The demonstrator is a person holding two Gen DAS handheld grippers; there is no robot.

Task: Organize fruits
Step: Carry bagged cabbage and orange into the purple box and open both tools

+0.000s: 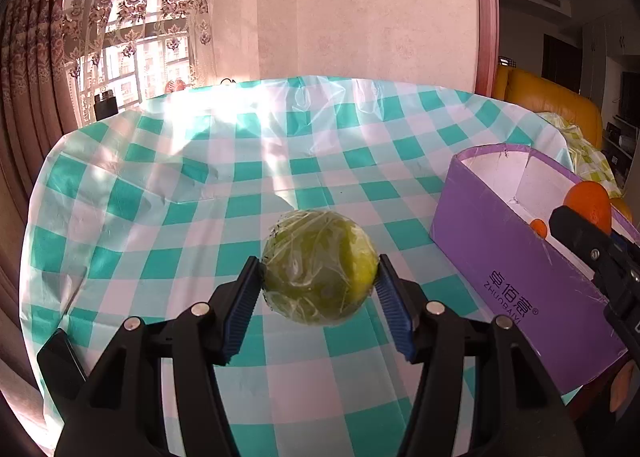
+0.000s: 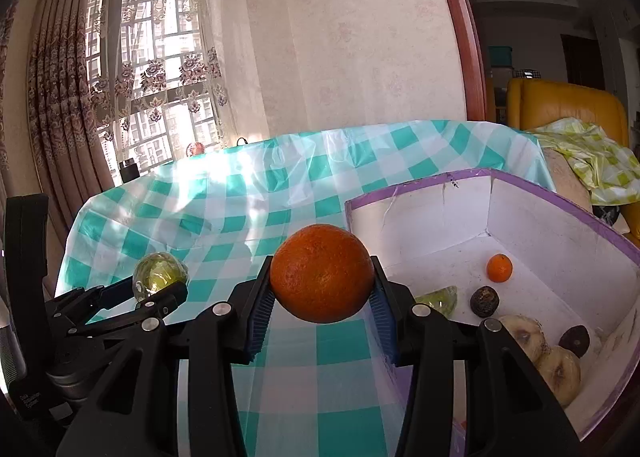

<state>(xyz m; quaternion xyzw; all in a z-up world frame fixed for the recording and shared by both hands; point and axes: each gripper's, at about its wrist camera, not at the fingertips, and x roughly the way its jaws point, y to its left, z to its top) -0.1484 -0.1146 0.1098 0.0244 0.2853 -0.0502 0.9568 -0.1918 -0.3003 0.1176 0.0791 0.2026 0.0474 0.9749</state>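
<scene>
**Both jaws loaded over the checked tabletop**

The left gripper is carrying a green fruit wrapped in clear film, its jaws clamped on either side of it, clear of the tabletop. To the right of those jaws the purple box is sitting with its printed long wall facing them.

The right gripper is gripping an orange, jaws pressing on both flanks, the fruit riding above the cloth. Just right of these jaws the box is lying open, and inside it a small orange, a dark round fruit, another dark one, two pale wrinkled fruits and a film-wrapped green piece are resting on the white floor. The left gripper is showing to the left of the right jaws, its green fruit well apart from the orange.
</scene>
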